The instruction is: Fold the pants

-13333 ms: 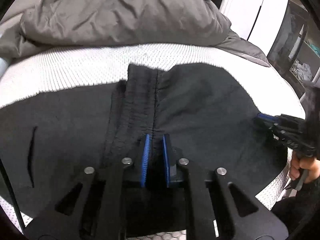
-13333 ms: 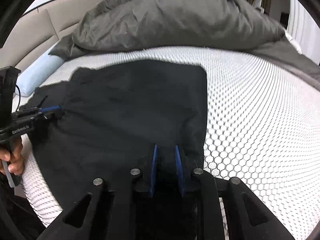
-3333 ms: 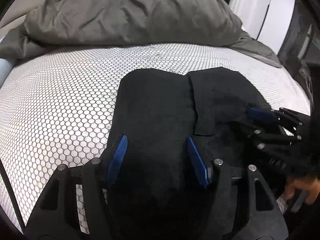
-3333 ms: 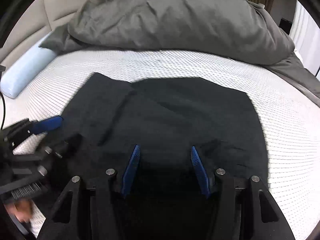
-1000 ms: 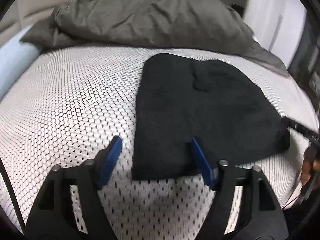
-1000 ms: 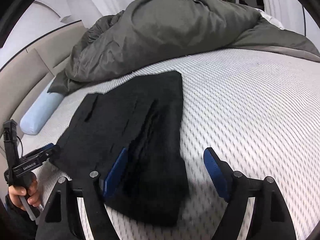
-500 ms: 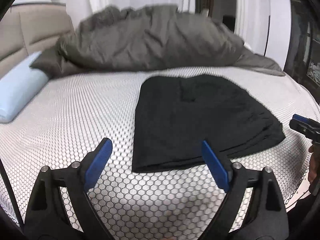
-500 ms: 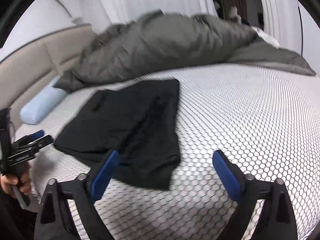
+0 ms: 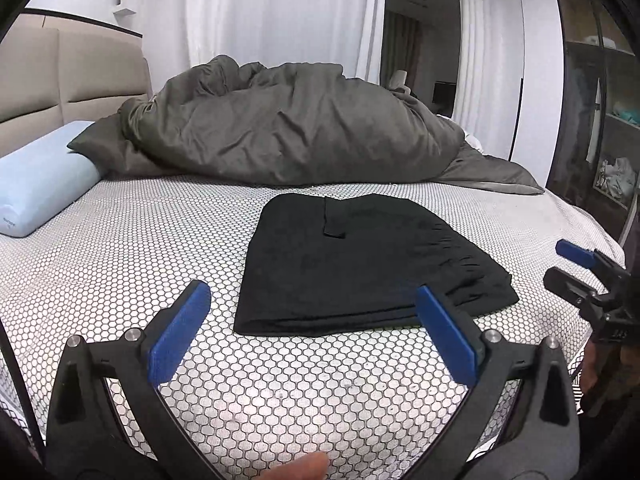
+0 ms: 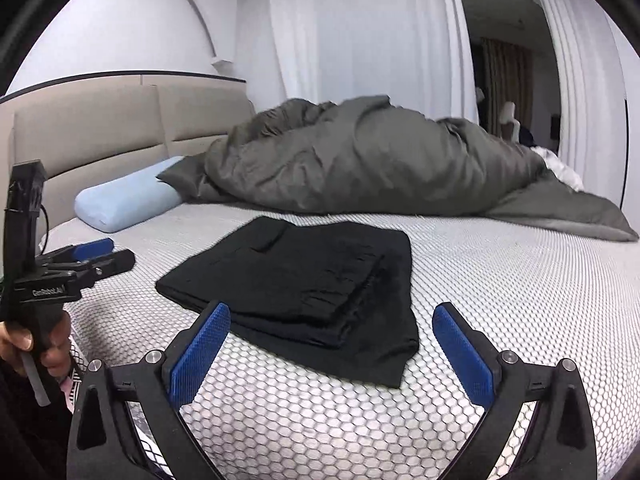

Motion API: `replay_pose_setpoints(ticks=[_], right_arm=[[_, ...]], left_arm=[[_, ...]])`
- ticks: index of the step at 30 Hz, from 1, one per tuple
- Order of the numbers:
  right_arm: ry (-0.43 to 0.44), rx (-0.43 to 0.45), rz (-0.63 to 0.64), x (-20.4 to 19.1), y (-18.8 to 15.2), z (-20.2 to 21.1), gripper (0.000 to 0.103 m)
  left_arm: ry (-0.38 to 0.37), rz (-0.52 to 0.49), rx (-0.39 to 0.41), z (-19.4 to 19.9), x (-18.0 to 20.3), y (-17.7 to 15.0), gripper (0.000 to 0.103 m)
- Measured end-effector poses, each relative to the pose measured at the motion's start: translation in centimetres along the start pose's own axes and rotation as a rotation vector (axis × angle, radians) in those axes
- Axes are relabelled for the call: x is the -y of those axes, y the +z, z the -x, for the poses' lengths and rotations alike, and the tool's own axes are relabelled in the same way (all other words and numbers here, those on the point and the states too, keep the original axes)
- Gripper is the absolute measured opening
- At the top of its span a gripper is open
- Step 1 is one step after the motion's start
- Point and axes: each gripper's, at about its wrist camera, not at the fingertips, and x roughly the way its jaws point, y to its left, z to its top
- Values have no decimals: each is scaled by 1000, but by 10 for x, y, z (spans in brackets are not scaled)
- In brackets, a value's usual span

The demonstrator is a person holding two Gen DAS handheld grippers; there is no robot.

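Observation:
The black pants lie folded in a flat stack on the bed's honeycomb cover; they also show in the right wrist view. My left gripper is open and empty, held back above the near edge of the bed, clear of the pants. My right gripper is open and empty too, pulled back from the stack. The right gripper also shows at the right edge of the left wrist view, and the left gripper shows at the left of the right wrist view.
A bunched dark grey duvet fills the far side of the bed. A light blue bolster pillow lies at the left by the beige headboard. White curtains hang behind. A dark shelf unit stands at the right.
Both grippers have drawn back and up from the folded pants and stand wide open. The pants lie still on the bed.

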Motion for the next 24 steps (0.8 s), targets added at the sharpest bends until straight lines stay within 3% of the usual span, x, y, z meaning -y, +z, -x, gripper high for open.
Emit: replay_pose_setpoints(ticks=[24], right_arm=[[37, 22, 4, -7, 7, -7, 103]], left_arm=[[30, -1, -11, -15, -2, 6, 102]])
